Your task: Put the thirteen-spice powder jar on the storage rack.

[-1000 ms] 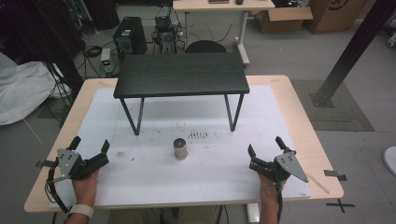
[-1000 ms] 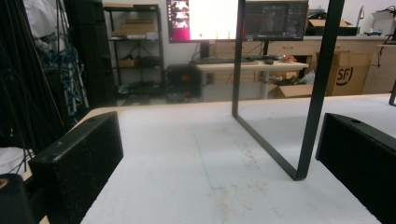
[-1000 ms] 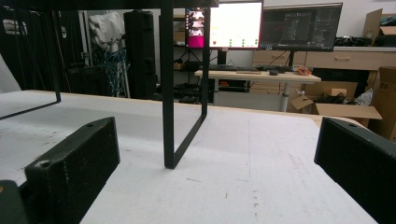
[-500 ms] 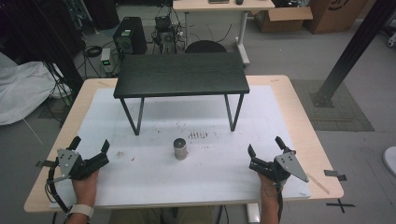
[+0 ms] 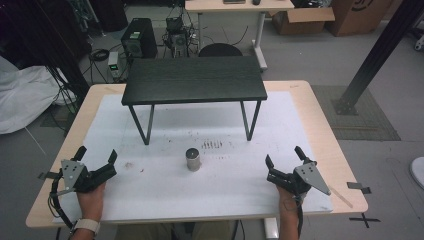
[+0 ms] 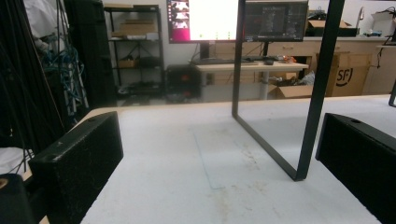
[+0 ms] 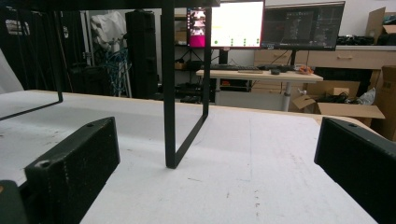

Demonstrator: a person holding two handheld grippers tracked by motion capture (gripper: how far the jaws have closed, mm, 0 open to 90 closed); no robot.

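White sheeting covers the desk [image 5: 165, 210], where a small metal cylinder [image 5: 193, 159] stands just before the black stand [image 5: 194, 79], midway between left hand-held gripper [image 5: 95, 156] and right hand-held gripper [image 5: 283, 156], both spread, empty, apparently about to reach inward.

Grey metal cylinder [image 5: 193, 159] with darker top. White mat [image 5: 165, 190], smudged, small dark speckle marks near centre, on a light tan wooden table [image 5: 327, 145]. Small raised table [image 5: 194, 79]: black woodgrain top, thin black legs. Left gripper [image 5: 95, 162] and right gripper [image 5: 283, 161]: black jaws, grey triangular plates. Pale watch strap [image 5: 86, 226] on left wrist. Brown cardboard box [image 5: 303, 15] behind.
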